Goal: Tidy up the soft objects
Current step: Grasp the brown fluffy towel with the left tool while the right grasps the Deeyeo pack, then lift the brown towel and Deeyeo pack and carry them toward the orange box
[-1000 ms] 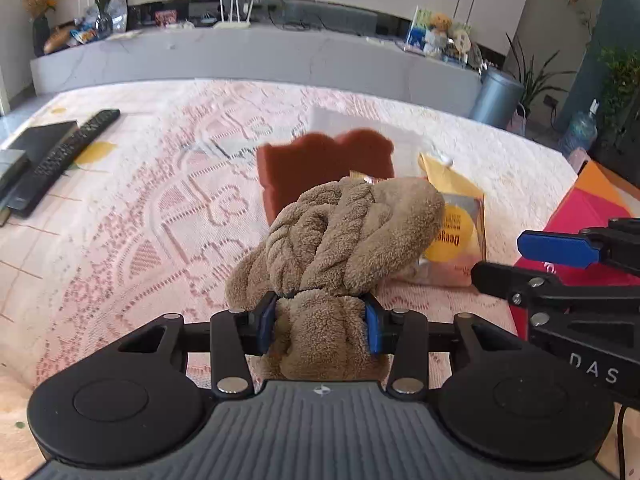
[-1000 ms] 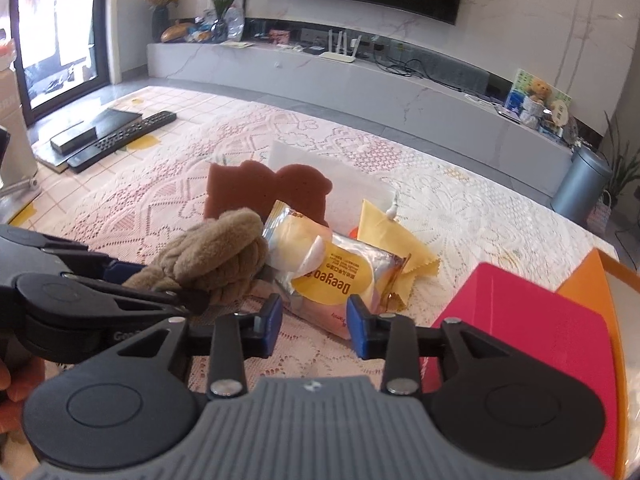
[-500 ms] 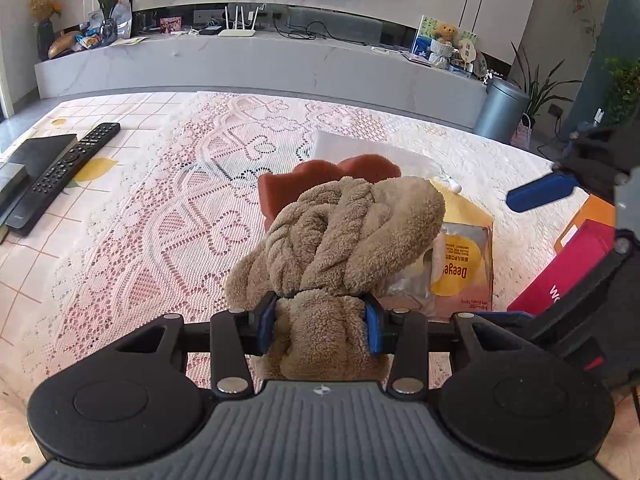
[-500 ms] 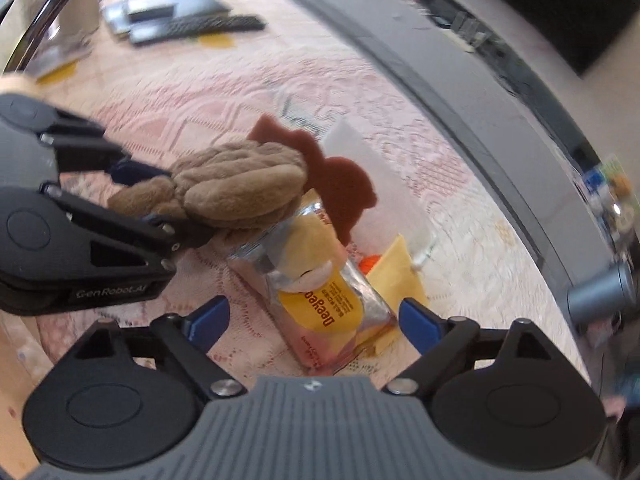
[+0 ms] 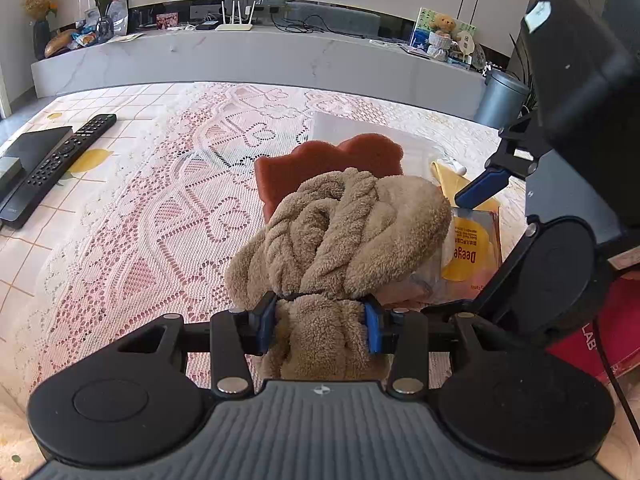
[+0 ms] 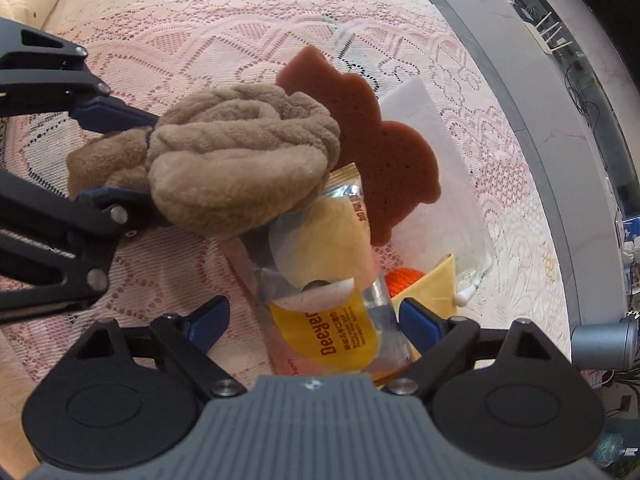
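Left gripper is clamped on the narrow neck of a twisted brown plush towel; both blue pads press into the fabric and the bundle's bulk hangs forward past the fingertips, above the lace tablecloth. Right gripper points steeply down over a yellow snack packet; its jaws have just been opening and now stand wide, one blue pad on each side of the packet's near end, neither pressing on it. The packet lies flat on the cloth, its far end tucked under the towel bundle. Behind the towel, a rust-brown sponge with a scalloped outline rests partly on a white sheet. Just right of the packet sits a yellow cloth, with a bit of an orange knitted item showing between them. A red folder lies at the table's right edge. Near the left edge, well apart from the pile, are a black remote and a dark flat box. Past the far edge runs a marble console.
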Available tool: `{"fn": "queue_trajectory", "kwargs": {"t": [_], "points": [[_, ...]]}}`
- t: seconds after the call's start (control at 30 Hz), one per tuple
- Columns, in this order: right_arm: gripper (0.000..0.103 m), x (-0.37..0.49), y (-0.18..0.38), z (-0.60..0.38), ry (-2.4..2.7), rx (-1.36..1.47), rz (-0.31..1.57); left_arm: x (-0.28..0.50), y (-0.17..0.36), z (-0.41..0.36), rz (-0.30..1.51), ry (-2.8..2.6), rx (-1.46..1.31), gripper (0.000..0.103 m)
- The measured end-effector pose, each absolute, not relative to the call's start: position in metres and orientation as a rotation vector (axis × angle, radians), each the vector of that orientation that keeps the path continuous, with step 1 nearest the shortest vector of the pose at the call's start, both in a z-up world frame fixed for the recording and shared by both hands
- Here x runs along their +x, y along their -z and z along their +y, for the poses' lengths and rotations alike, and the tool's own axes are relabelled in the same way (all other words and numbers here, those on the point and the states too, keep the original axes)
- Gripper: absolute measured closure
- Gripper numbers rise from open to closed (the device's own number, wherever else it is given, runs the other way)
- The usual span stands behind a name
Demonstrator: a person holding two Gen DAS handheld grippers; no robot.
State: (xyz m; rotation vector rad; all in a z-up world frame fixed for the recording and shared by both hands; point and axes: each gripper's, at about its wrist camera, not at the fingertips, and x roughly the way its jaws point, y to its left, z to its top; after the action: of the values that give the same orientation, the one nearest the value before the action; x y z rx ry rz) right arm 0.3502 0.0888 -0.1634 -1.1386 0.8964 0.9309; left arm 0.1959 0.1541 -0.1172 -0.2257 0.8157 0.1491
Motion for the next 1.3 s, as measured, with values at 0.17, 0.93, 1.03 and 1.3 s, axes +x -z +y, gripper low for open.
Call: {"fn": "queue_trajectory", "kwargs": {"t": [0.17,0.93,1.03,1.3], "points": [[0.027,0.350,0.167,0.092,-0.922,-1.155,0.905,0.193,0.117,0.152,0.817,-0.145,-0.226,0.054],[0.064,0.320,0.131,0.058,-0.883,-0.838,0.992,0.169,0.099,0.151,0.778,-0.154,-0.246,0.054],[0.064,0.305,0.123,0.048,-0.847,-0.744,0.994,0.162,0.094,0.149,0.775,-0.152,-0.260,0.054],[0.064,0.269,0.099,0.003,-0.762,-0.444,0.914,0.135,0.070,0.154,0.712,-0.183,-0.389,0.054]]}}
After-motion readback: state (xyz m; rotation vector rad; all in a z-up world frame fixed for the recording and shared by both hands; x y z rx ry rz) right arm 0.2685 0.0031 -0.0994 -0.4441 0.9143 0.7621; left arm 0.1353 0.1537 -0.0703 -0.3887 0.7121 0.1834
